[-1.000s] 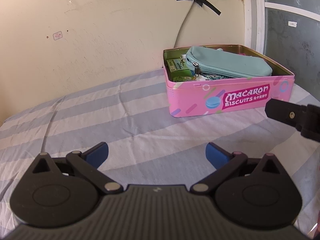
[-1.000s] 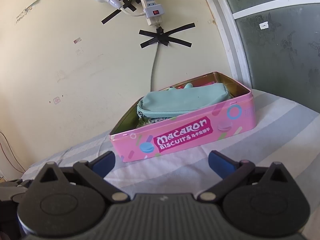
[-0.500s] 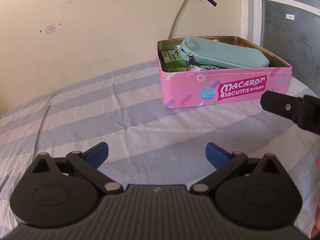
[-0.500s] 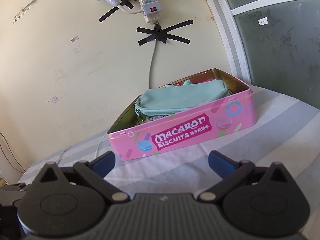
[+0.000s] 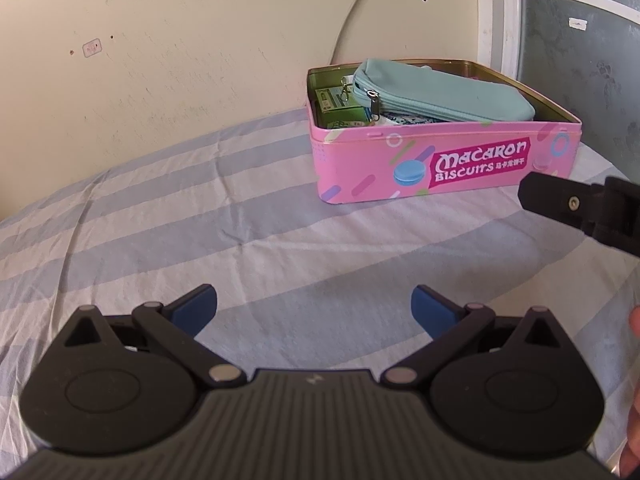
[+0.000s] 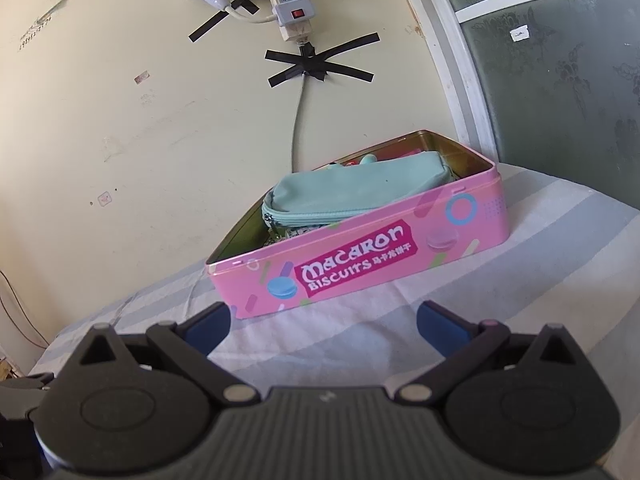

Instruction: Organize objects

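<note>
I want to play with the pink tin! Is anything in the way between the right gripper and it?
No. The right wrist view shows only bare striped sheet between the right gripper and the pink tin.

The pink tin (image 5: 444,168) bears on its long side a dark pink label (image 5: 480,162) with white lettering: "Macaron" above "BISCUITS", followed by a few small Chinese characters too small to read. The same label (image 6: 356,268) shows in the right wrist view, slanting up to the right, beside a printed blue macaron (image 6: 282,288). A green packet (image 5: 338,106) inside the tin carries print that cannot be read. Faint dark marks (image 6: 36,34) high on the wall look like digits, but are illegible.
</note>
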`<action>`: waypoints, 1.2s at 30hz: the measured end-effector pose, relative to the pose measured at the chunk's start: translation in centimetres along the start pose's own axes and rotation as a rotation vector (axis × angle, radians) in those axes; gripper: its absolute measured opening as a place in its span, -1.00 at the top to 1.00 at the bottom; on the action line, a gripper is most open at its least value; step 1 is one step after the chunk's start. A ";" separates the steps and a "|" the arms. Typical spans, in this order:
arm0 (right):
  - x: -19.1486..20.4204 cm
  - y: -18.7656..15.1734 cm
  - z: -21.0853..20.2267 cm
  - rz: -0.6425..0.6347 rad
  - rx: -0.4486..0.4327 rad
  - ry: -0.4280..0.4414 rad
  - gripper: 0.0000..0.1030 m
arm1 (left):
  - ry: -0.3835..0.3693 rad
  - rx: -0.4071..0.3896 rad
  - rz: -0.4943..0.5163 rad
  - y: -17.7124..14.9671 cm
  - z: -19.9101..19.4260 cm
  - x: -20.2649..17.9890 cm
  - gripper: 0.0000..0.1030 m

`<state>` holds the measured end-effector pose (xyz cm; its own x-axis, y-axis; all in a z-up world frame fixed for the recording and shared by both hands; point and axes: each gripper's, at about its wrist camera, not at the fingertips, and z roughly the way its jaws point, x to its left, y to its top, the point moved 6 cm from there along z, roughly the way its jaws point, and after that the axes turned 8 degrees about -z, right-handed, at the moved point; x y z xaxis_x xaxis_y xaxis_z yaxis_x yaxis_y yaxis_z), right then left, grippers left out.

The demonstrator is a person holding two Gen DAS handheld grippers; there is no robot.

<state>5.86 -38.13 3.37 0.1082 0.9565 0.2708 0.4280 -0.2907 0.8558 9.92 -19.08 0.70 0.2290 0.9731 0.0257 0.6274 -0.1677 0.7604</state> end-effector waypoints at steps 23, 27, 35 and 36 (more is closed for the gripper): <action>-0.3 -0.3 0.3 0.008 0.008 -0.005 -1.00 | -0.012 0.023 0.001 -0.4 0.4 -0.1 -1.00; -0.3 -0.3 0.3 0.008 0.008 -0.006 -1.00 | -0.015 0.027 0.002 -0.4 0.6 0.0 -1.00; -0.3 -0.4 0.4 0.008 0.010 -0.008 -1.00 | -0.016 0.029 0.001 -0.4 0.6 0.0 -1.00; -0.3 -0.4 0.4 0.008 0.010 -0.008 -1.00 | -0.017 0.030 0.000 -0.4 0.6 0.1 -1.00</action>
<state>6.03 -38.25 2.76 0.1192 0.9544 0.2737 0.4358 -0.2980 0.8493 10.10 -19.05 -0.02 0.2421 0.9702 0.0146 0.6492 -0.1731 0.7407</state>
